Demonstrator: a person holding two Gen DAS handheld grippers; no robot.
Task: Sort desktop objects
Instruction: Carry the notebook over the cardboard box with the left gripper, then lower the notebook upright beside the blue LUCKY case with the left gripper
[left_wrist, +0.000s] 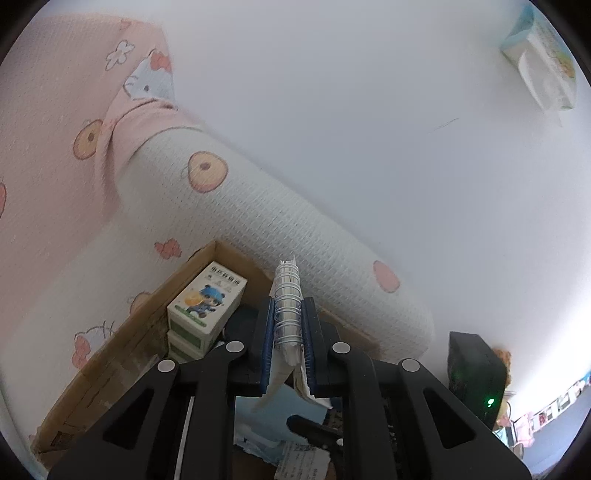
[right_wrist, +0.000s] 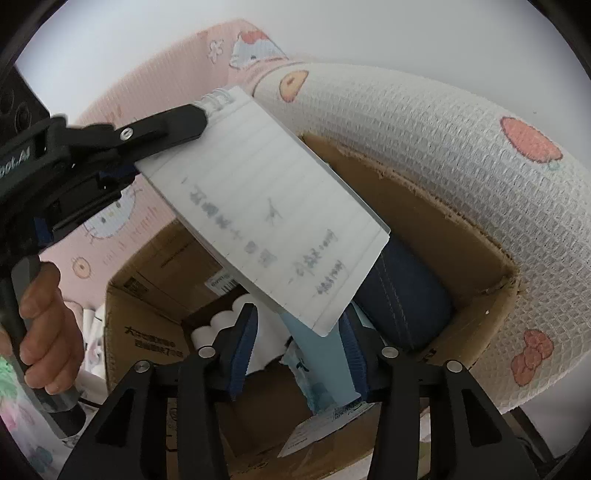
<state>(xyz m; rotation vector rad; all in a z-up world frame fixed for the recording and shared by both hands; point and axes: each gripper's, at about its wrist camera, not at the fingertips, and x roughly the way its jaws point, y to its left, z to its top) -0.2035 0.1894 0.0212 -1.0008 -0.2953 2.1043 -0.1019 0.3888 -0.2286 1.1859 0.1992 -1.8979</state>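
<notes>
My left gripper (left_wrist: 287, 332) is shut on the wire spine of a spiral notebook (left_wrist: 286, 295) and holds it above an open cardboard box (left_wrist: 122, 343). In the right wrist view the left gripper (right_wrist: 168, 125) holds the notebook (right_wrist: 266, 210) by its top corner; the lined page with handwriting hangs tilted over the box (right_wrist: 424, 229). My right gripper (right_wrist: 299, 350) is open and empty, just below the notebook's lower edge, over the box.
The box holds stacked green-and-white cartoon cartons (left_wrist: 205, 306), a dark blue pouch (right_wrist: 402, 299), a light blue pack (right_wrist: 325, 369) and white rolls (right_wrist: 221, 325). A waffle-weave cartoon-print blanket (left_wrist: 280, 229) drapes behind the box. A tissue pack (left_wrist: 543, 55) sits far right.
</notes>
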